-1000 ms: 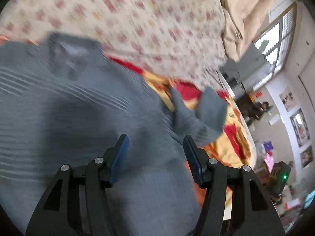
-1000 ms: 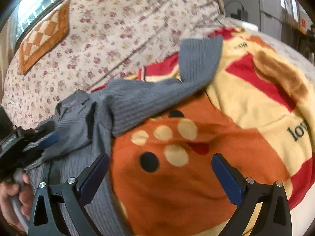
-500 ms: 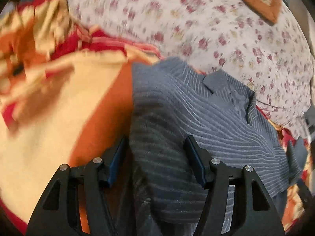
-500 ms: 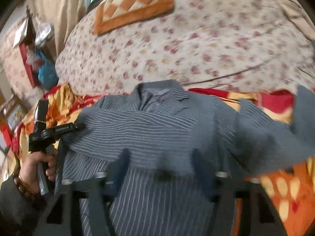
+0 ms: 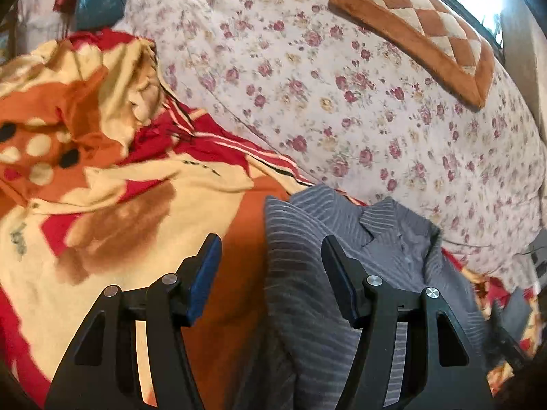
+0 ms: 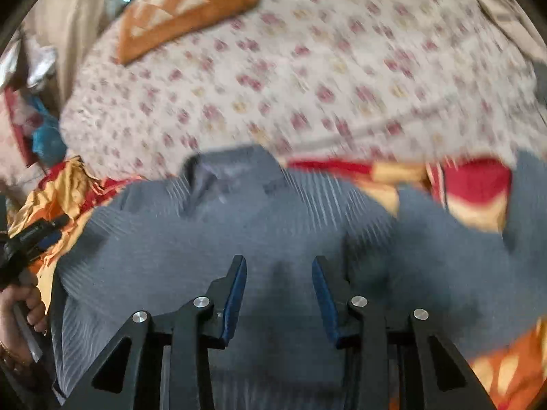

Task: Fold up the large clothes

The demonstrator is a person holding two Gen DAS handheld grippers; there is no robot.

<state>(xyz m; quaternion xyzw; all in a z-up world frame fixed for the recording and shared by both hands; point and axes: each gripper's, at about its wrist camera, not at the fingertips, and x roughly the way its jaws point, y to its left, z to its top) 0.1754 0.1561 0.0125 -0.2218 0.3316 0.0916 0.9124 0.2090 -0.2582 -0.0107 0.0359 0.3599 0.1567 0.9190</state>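
Right tool (image 6: 278,294) closing above grey striped shirt (image 6: 239,239), collar pointing away.

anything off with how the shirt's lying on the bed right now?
Slightly. The grey striped shirt lies collar-up on the orange and yellow blanket, but one sleeve is flung out sideways, and the blanket's far corner is rumpled. Nothing is visibly torn or spilled; the right wrist view is blurred.

The shirt (image 5: 318,239) lies on the blanket (image 5: 143,205). Behind the blanket is the quilt (image 5: 342,102). 1 cushion (image 5: 420,30) rests on that quilt.
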